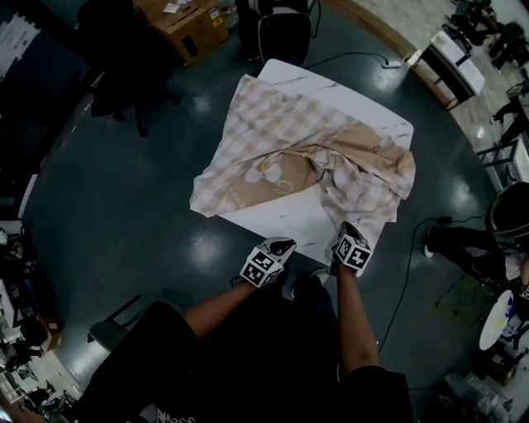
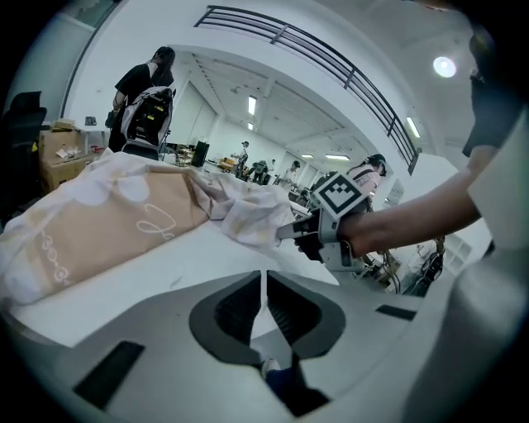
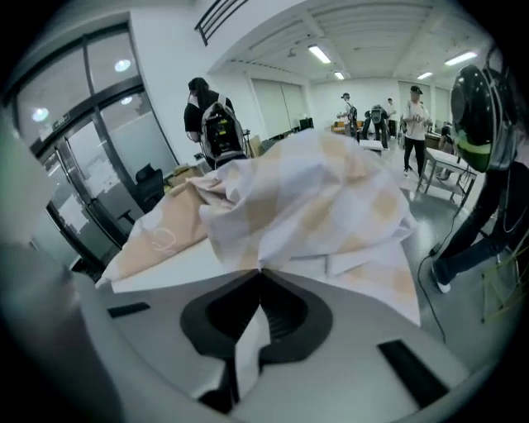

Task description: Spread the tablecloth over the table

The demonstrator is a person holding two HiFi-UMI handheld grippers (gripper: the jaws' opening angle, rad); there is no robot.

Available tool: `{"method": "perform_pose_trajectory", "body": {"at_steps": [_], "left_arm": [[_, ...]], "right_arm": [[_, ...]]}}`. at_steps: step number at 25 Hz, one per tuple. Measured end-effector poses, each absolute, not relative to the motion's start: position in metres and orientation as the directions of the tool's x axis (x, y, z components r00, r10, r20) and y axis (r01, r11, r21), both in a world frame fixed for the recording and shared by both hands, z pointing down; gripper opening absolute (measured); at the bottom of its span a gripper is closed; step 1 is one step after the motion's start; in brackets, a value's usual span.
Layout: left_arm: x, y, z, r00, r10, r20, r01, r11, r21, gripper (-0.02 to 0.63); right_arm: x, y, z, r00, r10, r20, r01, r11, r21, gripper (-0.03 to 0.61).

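A beige and white checked tablecloth (image 1: 306, 157) lies bunched and partly folded over a white table (image 1: 339, 97). The near strip and the far corner of the tabletop are bare. At the table's near edge my right gripper (image 1: 345, 231) is shut on the cloth's near hem, and in the right gripper view the tablecloth (image 3: 306, 198) runs in between the closed jaws of the right gripper (image 3: 261, 273). Just to its left my left gripper (image 1: 283, 244) hovers over the bare near edge. The left gripper (image 2: 264, 277) has its jaws together, holding nothing. The right gripper (image 2: 288, 233) also shows there, pinching cloth.
A cardboard box (image 1: 186, 25) and a dark office chair (image 1: 281, 33) stand beyond the table. A cable (image 1: 403, 277) trails across the dark floor at the right, near a seated person (image 1: 488, 244). A person with a backpack (image 3: 215, 124) stands past the far end.
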State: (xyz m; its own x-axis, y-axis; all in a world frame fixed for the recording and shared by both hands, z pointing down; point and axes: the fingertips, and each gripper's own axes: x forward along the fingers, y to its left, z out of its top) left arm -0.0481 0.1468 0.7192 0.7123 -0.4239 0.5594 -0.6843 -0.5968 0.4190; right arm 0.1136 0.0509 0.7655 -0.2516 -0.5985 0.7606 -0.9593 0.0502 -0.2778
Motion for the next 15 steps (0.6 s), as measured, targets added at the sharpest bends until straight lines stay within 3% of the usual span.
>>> {"method": "perform_pose_trajectory", "body": {"at_steps": [6, 15], "left_arm": [[-0.025, 0.167, 0.709, 0.705, -0.451, 0.548, -0.689, -0.620, 0.377, 0.034], [0.030, 0.216, 0.701, 0.676, -0.479, 0.560, -0.713, -0.618, 0.333, 0.034]], "right_arm": [[0.155, 0.107, 0.698, -0.259, -0.720, 0.644, -0.963, 0.143, -0.227, 0.017], [0.263, 0.182, 0.621, -0.234, -0.842, 0.486, -0.959, 0.118, -0.257, 0.017]]}}
